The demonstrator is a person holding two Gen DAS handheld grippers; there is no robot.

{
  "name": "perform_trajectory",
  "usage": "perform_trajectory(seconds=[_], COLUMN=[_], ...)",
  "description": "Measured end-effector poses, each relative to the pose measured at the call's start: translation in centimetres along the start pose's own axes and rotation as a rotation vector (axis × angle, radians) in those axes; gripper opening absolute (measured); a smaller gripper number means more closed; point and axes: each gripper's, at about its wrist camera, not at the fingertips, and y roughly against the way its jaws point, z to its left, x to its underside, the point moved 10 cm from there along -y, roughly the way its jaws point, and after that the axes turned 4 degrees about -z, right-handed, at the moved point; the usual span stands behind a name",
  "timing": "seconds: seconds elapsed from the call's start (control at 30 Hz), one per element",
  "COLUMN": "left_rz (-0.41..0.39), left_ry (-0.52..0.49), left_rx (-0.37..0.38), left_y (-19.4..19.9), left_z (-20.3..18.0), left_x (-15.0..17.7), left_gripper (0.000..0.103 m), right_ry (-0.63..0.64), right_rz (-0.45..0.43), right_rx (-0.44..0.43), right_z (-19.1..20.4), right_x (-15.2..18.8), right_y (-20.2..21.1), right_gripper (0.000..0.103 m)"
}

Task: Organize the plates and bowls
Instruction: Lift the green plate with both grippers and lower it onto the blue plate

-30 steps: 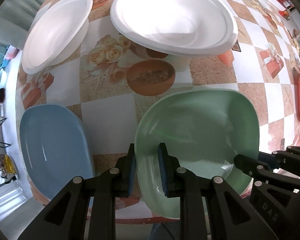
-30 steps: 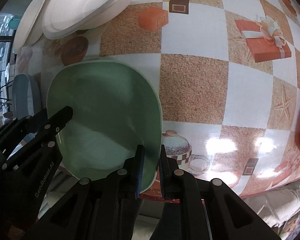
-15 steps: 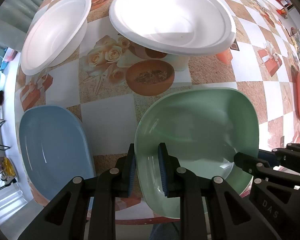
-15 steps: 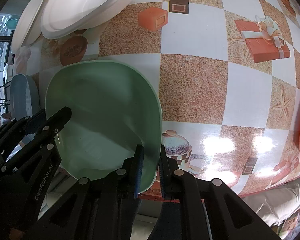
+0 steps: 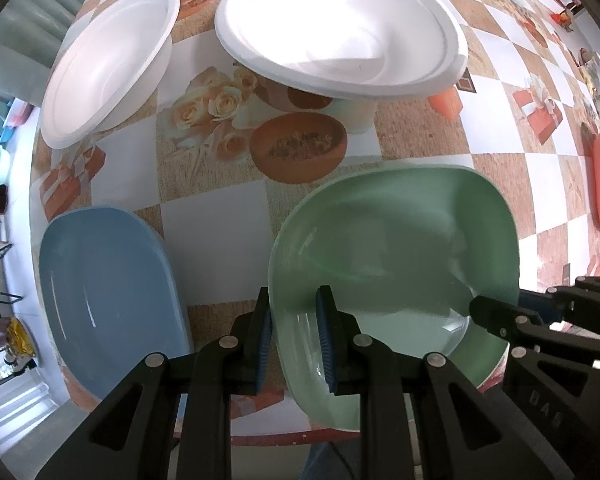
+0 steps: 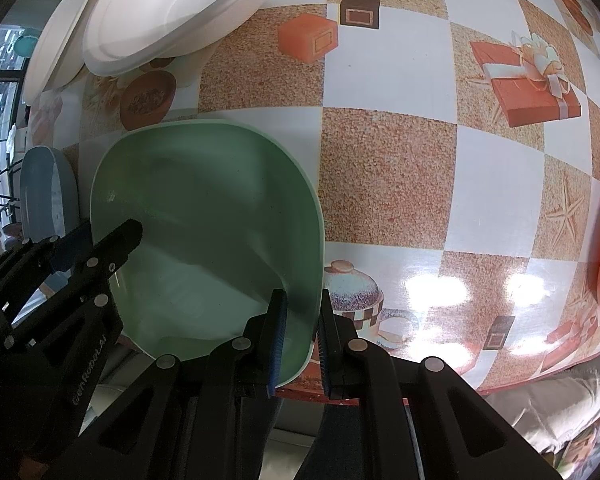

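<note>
At lower centre of both views: green plate [image 5: 396,248] at table edge, rim pinched by left gripper [image 5: 294,322] and right gripper [image 6: 303,322], jaws nearly closed. Level, even lift advised toward blue plate [image 5: 108,280], lower left; white bowls [image 5: 340,28] above avoided.

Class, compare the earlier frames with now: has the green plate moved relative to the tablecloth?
No. The green plate keeps its place below the printed papaya, both grippers straddling its rim.
</note>
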Motion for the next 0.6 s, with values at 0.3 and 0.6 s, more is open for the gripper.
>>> perform_trajectory(seconds=[0.3, 0.6], left_rz=[0.006, 0.006], left_ry=[-0.009, -0.01], left_rx=[0.001, 0.003], left_y=[0.1, 0.26], left_z=[-0.65, -0.85], left_x=[1.03, 0.93], left_gripper=[0.023, 0.023], right_ry=[0.003, 0.005], right_rz=[-0.002, -0.005], right_rx=[0.002, 0.007], right_z=[-0.06, -0.05], right_x=[0.11, 0.09], right_y=[0.04, 0.12], right_gripper=[0.015, 0.015])
